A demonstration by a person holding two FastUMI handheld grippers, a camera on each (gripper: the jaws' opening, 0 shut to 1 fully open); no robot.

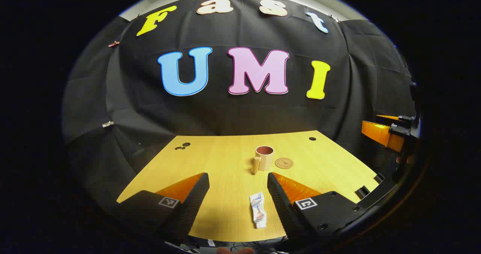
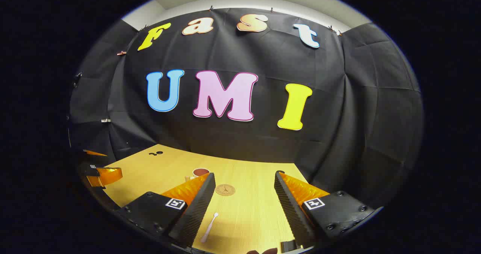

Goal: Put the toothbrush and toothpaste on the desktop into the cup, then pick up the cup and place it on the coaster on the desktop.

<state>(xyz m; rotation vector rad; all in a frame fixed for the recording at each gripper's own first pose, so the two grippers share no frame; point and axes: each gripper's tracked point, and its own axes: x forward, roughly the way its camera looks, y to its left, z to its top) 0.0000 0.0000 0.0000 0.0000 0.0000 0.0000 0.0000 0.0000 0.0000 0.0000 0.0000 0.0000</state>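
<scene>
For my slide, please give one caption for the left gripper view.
Open left gripper above the toothpaste; cup beside coaster on the desktop.

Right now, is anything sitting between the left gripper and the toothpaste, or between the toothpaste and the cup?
Nothing visible blocks either path. The toothpaste lies flat on the desktop between the left gripper's open jaws. Bare wood runs from it to the cup; the coaster sits to the cup's right, off that line.
</scene>
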